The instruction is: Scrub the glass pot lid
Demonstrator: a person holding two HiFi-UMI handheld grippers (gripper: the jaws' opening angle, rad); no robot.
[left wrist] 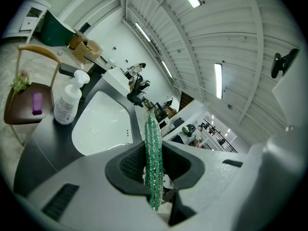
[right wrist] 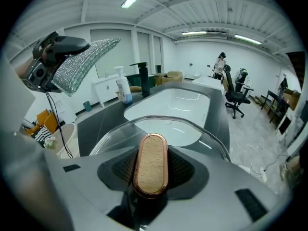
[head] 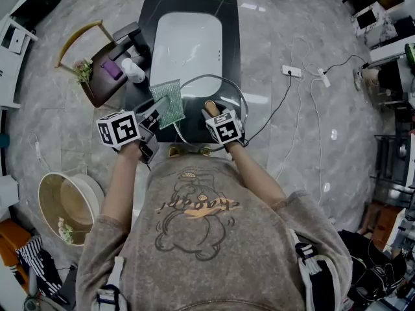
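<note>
At the counter's [head: 224, 11] left edge, beside a chair [head: 97, 83], a pump bottle [head: 133, 70] stands within easy reach of the white sink [head: 188, 44], probably there to supply soap for the wash. Toward the near edge, the left gripper [head: 155, 115] is clamped on one border of a green scrub pad [head: 170, 102], so most of the pad stands clear of the jaws as a free working face. The pad hangs raised just left of the glass lid [head: 194, 109]; the right gripper view shows it apart from the glass, so scrubbing looks not yet begun. The lid is held over the counter's near edge in front of the sink, tilted with its top turned toward the person. The right gripper [head: 214, 114] grips it by the wooden knob [right wrist: 151, 170], its jaws closed on the knob's sides. That hold seems chosen to steady the lid while leaving the whole pane open to the pad, with drips likely falling on the counter or into the sink.
</note>
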